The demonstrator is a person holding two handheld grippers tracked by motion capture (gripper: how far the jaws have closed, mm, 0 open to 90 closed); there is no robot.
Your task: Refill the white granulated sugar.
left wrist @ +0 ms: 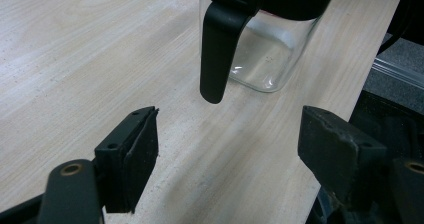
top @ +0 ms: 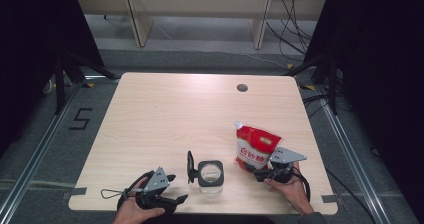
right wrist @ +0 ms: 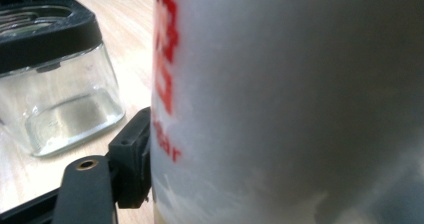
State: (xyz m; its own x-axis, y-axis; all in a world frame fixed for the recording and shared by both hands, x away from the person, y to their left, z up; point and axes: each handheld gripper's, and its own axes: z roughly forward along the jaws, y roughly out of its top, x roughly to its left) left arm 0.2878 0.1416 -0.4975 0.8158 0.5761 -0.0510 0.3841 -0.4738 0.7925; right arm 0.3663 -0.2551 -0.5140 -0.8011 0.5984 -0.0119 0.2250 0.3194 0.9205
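Writing: we read white characters on the red front of the pouch (top: 256, 148), too small to make out in the high view; in the right gripper view blurred red print runs down its white side, and we cannot read it.
Floor mark: we spot a black "5" (top: 80, 119) taped on the grey floor left of the tabletop (top: 165, 114).
Count: we count one pouch, one glass jar (top: 210, 173), two pairs of tongs and one round dark hole (top: 242, 88) near the tabletop's far edge.
Pouch: it stands upright toward the near right of the tabletop, white cap at its top left corner, well to the right of the jar.
Jar: clear, square-sided, black rim, with its black lid (top: 190, 166) flipped up on the left side; it sits near the front edge, between the two hands.
Left tongs (left wrist: 227, 149): we see them spread wide apart over bare wood, holding nothing, the jar just ahead of them.
Right tongs (top: 257, 172): we see one jaw pressed against the pouch's side; the other jaw is hidden behind the pouch, so we cannot tell whether they clamp it.
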